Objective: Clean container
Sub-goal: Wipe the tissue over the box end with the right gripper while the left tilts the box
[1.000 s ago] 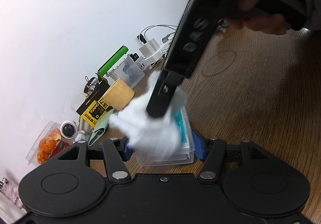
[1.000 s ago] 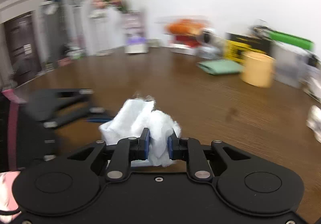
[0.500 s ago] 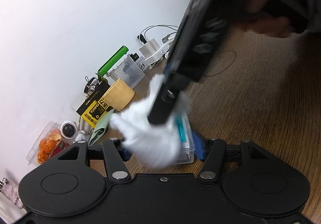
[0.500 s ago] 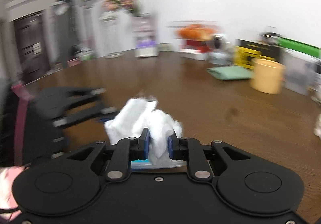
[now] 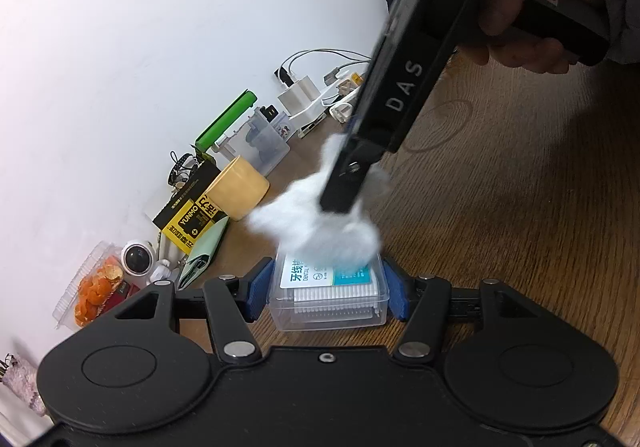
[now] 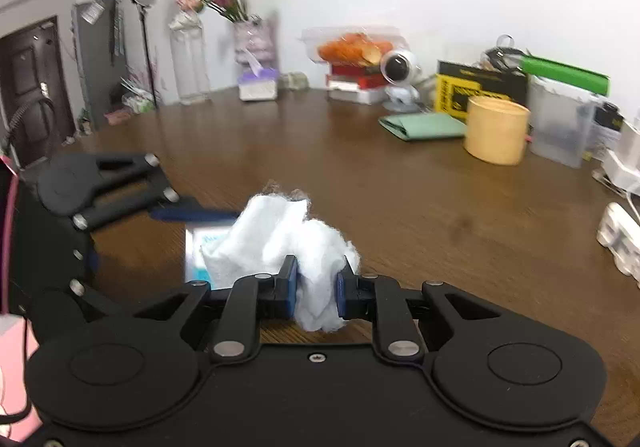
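Container (image 5: 332,299) is sitting near edge of left wrist view, clear plastic box w/ floss picks inside, label on lid partly hidden under white tissue wad (image 5: 320,231). Far half of lid isn't showing; in right wrist view the box is blurred, only a pale corner (image 6: 200,247) peeking out left of the wad. Left gripper (image 5: 326,297) is clamping the box, blue pads pressing both short ends, jaws fairly wide apart. Right gripper (image 6: 316,287) is pinching the tissue wad (image 6: 296,243), jaws nearly closed on it; wad is resting on box lid. Its fingertips in left view are buried in tissue, can't make out. Box long axis is running left-right across left view, lid facing up, flat on table. Table (image 5: 520,207) is dark brown wood grain, faint ring mark far right. White wall behind; along far edge clutter: yellow cup (image 5: 240,189), green-lidded bin, chargers, small camera, peels in clamshell. Flowers, lamp, dark door are showing far left in right view.
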`<state>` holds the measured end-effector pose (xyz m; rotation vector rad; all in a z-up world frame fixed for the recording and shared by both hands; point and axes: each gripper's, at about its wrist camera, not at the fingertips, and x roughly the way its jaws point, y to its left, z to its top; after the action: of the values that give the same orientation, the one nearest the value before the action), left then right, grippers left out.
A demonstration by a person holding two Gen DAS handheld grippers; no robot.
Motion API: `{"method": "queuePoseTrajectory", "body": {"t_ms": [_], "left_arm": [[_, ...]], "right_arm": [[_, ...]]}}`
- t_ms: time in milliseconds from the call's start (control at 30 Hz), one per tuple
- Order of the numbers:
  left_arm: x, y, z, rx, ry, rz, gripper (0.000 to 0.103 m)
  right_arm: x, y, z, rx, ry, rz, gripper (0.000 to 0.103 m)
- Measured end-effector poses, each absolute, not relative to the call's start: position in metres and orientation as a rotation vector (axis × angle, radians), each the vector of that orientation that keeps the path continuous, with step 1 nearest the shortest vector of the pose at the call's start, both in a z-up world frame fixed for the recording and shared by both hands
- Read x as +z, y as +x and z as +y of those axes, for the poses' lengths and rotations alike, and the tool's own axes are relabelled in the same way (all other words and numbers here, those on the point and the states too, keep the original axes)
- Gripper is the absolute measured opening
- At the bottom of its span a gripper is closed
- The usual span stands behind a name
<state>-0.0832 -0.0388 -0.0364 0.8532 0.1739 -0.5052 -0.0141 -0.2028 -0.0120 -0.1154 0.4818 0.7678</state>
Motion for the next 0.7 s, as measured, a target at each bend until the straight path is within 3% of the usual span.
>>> {"method": "queuePoseTrajectory", "body": {"t_ms": [200, 700], "left_arm": [[-0.035, -0.081, -0.038, -0.505, 0.853, 0.174, 0.057], [-0.036, -0.083, -0.038, -0.505, 0.853, 0.174, 0.057]], "right_arm": [[-0.014, -0.035, -0.188, 0.944, -0.141, 0.467, 0.02], [-0.012, -0.019, -0.197, 0.833, -0.12, 0.478, 0.02]]}}
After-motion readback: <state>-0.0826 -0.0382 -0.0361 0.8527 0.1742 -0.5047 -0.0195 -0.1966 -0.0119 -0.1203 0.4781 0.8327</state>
